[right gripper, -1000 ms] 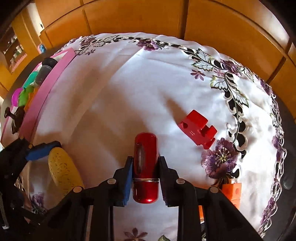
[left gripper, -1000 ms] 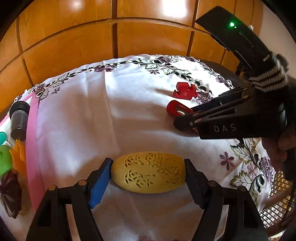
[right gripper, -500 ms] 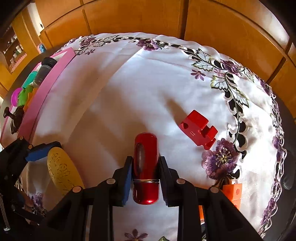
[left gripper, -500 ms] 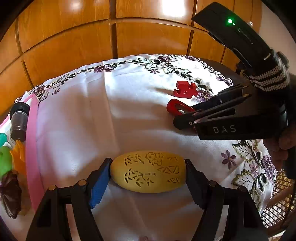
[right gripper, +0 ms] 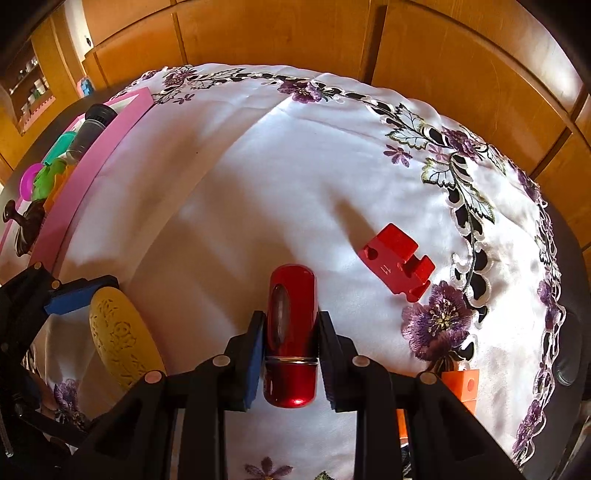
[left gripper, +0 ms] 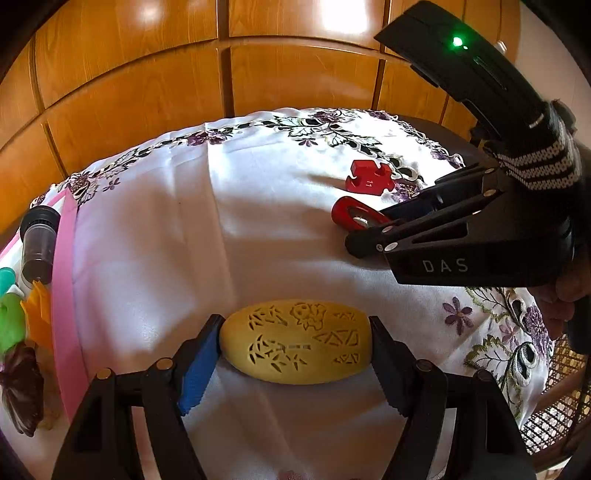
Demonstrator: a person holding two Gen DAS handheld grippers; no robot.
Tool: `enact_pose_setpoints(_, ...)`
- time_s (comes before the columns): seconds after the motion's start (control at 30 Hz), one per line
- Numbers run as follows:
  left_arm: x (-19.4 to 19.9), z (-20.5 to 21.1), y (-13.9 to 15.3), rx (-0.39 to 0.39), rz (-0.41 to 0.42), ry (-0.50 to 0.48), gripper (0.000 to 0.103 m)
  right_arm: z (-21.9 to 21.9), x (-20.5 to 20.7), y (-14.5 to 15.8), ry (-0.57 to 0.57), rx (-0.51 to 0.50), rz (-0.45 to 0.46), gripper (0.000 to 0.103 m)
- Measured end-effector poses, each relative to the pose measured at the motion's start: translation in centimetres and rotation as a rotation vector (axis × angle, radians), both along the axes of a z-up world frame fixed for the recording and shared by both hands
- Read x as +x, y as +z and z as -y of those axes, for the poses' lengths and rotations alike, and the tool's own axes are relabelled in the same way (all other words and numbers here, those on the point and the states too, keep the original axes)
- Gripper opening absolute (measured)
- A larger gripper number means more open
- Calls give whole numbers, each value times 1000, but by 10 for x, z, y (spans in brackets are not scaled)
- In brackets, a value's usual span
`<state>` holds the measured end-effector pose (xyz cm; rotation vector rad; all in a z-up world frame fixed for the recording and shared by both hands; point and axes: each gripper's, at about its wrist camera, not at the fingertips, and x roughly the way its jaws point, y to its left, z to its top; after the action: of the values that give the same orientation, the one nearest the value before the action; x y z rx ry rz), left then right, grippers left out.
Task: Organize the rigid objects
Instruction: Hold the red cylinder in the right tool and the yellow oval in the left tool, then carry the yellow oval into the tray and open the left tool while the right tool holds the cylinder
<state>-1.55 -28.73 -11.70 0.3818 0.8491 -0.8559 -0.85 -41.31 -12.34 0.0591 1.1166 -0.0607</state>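
Tray (left gripper: 64, 295): pink rim, far left of the left fingers; holds a dark cylinder (left gripper: 38, 240), green piece (left gripper: 13, 325), orange piece (left gripper: 38, 317), and a brown piece (left gripper: 20, 391). In the right wrist view the same tray (right gripper: 96, 166) sits far up-left of the right fingers.
Left gripper (left gripper: 295, 354): fingers clamped on the ends of the yellow oval, blue pad (left gripper: 197, 365) on its left end, black pad on its right end.
Yellow oval (left gripper: 297, 345): carved with cut-out flowers, lying crosswise between the left fingers, on or just above the cloth; cannot tell which. From the right wrist it shows as the oval (right gripper: 122, 339) left of the right fingers, well apart from them.
Cloth (left gripper: 258, 221): white, purple flower embroidery along the edge, covers the table.
Right gripper (right gripper: 291, 350): fingers closed on the sides of the red capsule. In the left wrist view it (left gripper: 364, 229) comes in from the right, ahead of the left fingers, held by a hand (left gripper: 565, 302) at the frame edge.
Red capsule (right gripper: 291, 332): shiny, lengthwise between the right fingers, rounded tip poking out past them, silver band near its back end.
Red block (right gripper: 397, 258): notched, marked 11, on the cloth ahead and right of the right fingers, apart from the capsule.
Orange block (right gripper: 460, 387): low right, just beside the right finger, partly hidden behind it.
Backdrop: wooden panels (right gripper: 295, 33) beyond the cloth.
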Motion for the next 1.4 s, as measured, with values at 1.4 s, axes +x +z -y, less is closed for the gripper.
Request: enact_pose_setpoints(1.4,-12,-64,66,-133,15,89,75,-14,-5,1,67,-111,26,25)
